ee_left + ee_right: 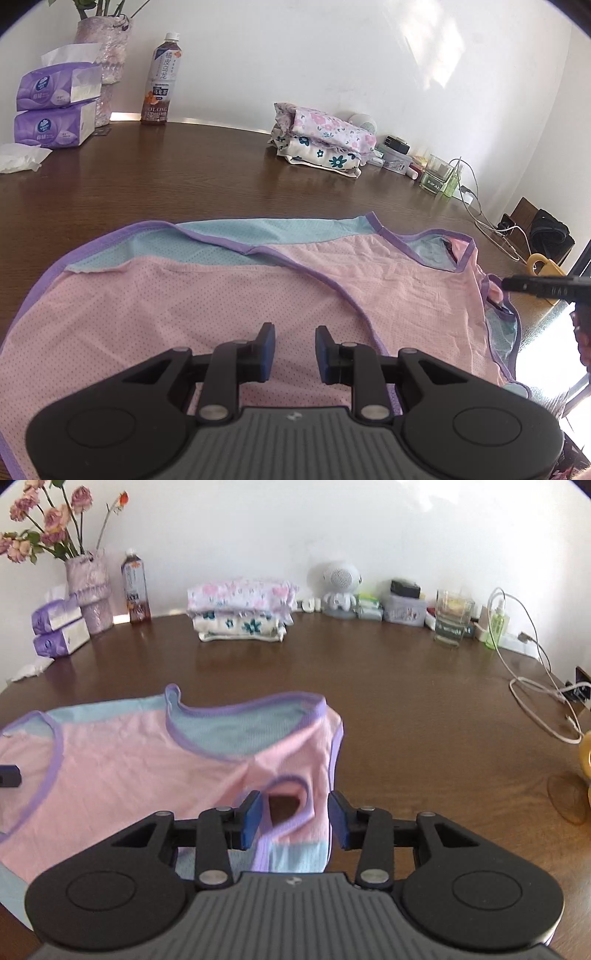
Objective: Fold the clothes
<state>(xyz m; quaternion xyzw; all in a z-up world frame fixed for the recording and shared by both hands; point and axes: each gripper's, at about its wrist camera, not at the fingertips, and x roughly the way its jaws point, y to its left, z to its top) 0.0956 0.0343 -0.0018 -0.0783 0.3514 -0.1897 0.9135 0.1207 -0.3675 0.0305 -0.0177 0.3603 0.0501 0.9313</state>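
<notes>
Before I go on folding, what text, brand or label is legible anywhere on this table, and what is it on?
"OOLONG": lower label of the tea bottle, first letter partly cut off.
Large Chinese characters run down the same bottle's upper label; too blurred to quote reliably.
Tissue packs: round white logo and small print, unreadable.
Glass jar: a band of lettering, too blurred.
Right gripper side marking: unreadable.
Pink top: no text visible.
</notes>
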